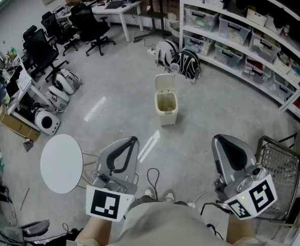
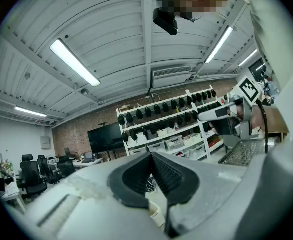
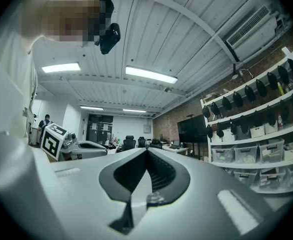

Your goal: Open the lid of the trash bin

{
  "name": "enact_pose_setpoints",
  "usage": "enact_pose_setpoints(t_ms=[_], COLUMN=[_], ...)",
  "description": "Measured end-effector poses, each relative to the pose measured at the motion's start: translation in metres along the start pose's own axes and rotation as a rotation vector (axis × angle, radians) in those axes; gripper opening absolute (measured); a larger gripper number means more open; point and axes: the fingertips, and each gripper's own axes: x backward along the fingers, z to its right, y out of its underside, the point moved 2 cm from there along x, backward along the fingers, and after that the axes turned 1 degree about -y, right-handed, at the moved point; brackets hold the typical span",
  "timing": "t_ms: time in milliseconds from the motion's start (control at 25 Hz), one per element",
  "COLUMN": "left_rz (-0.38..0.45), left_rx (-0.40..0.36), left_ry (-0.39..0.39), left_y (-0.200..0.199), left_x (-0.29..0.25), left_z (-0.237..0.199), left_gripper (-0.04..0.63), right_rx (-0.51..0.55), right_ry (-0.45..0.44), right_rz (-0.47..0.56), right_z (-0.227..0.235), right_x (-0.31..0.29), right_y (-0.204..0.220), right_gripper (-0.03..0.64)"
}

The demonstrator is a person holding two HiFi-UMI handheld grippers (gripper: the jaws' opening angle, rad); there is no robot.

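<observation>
Grey workshop floor | bin (image 1: 166, 109) ahead of me, lid (image 1: 164, 81) standing up at its back | left gripper (image 1: 133, 139) closed, empty, well short of bin | right gripper (image 1: 217, 138) likewise.

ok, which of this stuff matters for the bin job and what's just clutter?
Job:
trash bin
lid
left gripper
right gripper

Lying about:
round table
office chairs
shelves
wire basket
</observation>
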Motion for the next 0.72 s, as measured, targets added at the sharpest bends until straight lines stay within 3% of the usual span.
enact_pose_setpoints(t_ms=[720], left_rz=[-0.003], left_rx=[-0.017], left_ry=[0.005], left_y=[0.0], left_x=[-0.01], left_z=[0.016], left_gripper=[0.002], right_rx=[-0.034], right_ry=[0.024], right_rz=[-0.005], right_z=[0.019], right_x=[0.015], right_y=[0.011], right_gripper=[0.003])
